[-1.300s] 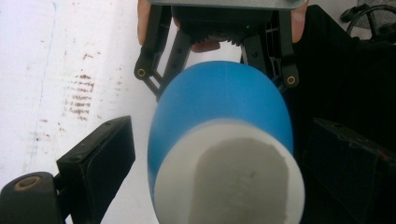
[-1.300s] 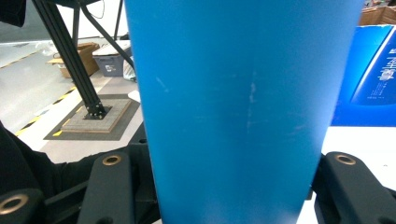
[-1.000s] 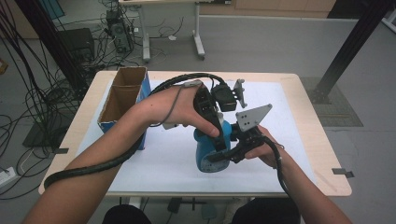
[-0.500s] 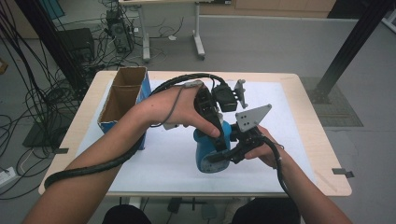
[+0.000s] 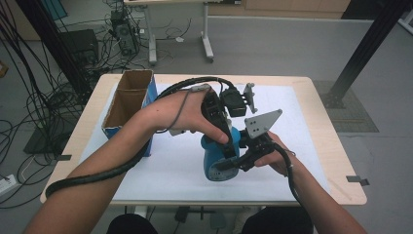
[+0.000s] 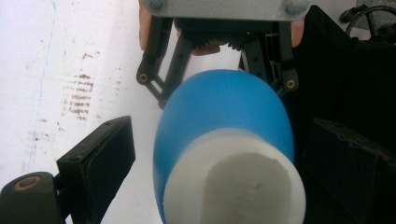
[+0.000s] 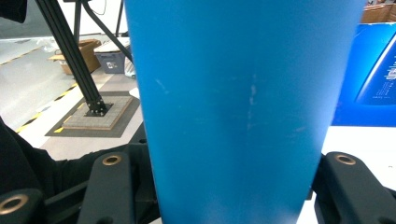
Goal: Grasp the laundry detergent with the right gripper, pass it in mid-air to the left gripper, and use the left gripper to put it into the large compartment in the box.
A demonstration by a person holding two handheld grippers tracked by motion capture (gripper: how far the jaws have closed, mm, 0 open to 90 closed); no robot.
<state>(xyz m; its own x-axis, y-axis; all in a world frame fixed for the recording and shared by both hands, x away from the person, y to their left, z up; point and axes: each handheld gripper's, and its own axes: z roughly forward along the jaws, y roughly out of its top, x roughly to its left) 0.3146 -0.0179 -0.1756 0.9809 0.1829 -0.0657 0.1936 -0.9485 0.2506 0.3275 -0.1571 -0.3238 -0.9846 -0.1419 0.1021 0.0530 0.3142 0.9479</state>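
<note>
The right tool (image 5: 233, 163) clamps the blue bottle (image 5: 217, 158) low on the table (image 5: 311, 146); the left tool (image 6: 210, 154) straddles its white cap (image 6: 233, 182), unclenched

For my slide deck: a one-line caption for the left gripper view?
Left gripper straddles a white-capped blue bottle clamped by the right gripper.

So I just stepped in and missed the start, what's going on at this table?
A person is working a blue bottle with a white cap using two hand-held tools over the white-covered table. The right tool is clamped on the bottle's body, its jaws pressed to both sides in the right gripper view. The left tool comes from above with its jaws either side of the cap, not touching it. An open cardboard box stands to the left.
</note>
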